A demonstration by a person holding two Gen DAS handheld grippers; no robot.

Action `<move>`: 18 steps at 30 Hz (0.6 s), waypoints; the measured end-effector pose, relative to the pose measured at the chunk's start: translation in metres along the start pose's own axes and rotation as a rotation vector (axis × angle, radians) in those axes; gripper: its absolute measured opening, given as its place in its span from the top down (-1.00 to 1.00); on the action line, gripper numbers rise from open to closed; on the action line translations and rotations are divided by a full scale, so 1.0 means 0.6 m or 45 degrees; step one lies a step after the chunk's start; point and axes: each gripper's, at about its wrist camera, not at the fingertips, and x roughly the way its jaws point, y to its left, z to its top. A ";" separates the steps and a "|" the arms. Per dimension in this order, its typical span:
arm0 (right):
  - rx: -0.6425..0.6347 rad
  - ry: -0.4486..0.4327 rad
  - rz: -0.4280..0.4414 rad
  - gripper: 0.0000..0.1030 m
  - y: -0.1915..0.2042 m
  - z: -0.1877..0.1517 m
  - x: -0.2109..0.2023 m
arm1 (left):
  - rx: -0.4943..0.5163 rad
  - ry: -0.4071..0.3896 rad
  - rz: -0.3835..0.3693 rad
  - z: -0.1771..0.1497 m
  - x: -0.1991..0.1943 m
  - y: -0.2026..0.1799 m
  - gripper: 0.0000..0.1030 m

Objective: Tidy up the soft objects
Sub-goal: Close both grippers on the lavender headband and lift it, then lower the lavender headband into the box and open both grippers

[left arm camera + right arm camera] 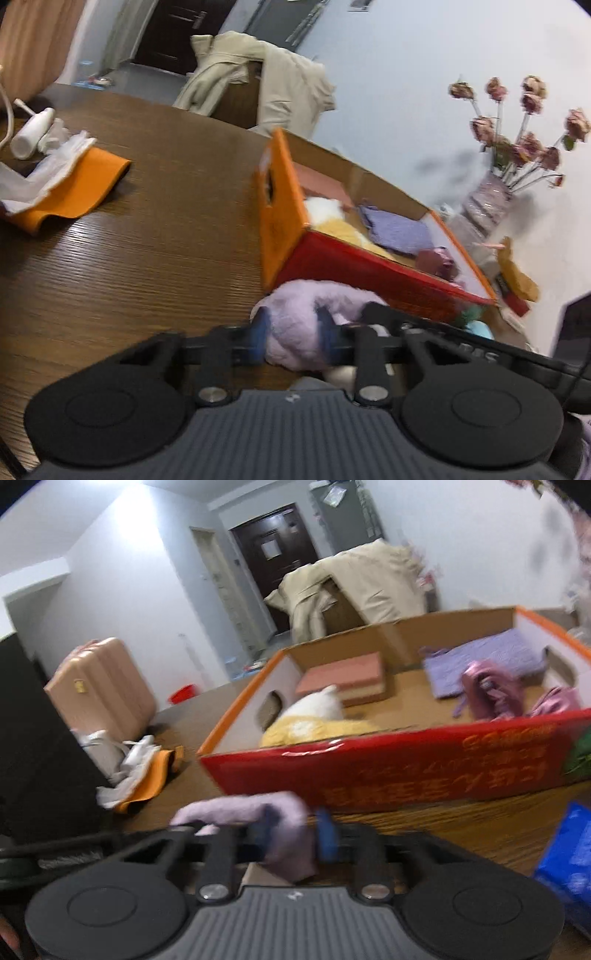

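Motion-blurred fisheye frames, dim, overhead ceiling glare.

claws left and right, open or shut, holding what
Left claw: shut on the fluffy lilac plush cloth.
Right claw: shut on the same lilac cloth.

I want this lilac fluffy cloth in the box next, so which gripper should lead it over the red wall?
Probably right. Both grippers pinch the lilac fluffy cloth, but the right gripper squarely faces the cardboard box opening, while the left gripper sits off its corner.

Right gripper [291,834] pinches lilac cloth [255,808] — box [406,771] beyond.
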 end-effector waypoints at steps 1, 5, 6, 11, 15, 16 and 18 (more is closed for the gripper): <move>-0.016 -0.001 -0.005 0.81 0.004 -0.002 -0.002 | 0.015 -0.019 0.022 0.001 -0.005 -0.006 0.55; -0.085 -0.073 0.005 0.83 0.023 0.002 -0.038 | 0.066 -0.088 0.057 0.011 -0.041 -0.046 0.57; -0.100 -0.101 0.009 0.83 0.028 0.004 -0.055 | 0.081 -0.108 0.056 0.013 -0.052 -0.060 0.57; -0.147 -0.240 0.035 0.83 0.031 0.018 -0.166 | 0.164 -0.200 -0.015 0.009 -0.117 -0.145 0.57; -0.148 -0.312 0.020 0.83 0.008 0.019 -0.242 | 0.220 -0.213 -0.073 -0.007 -0.133 -0.206 0.57; -0.149 -0.323 0.011 0.83 0.002 0.019 -0.255 | 0.231 -0.209 -0.083 -0.010 -0.132 -0.221 0.57; -0.147 -0.337 -0.005 0.83 -0.013 0.022 -0.270 | 0.241 -0.199 -0.097 -0.014 -0.125 -0.241 0.57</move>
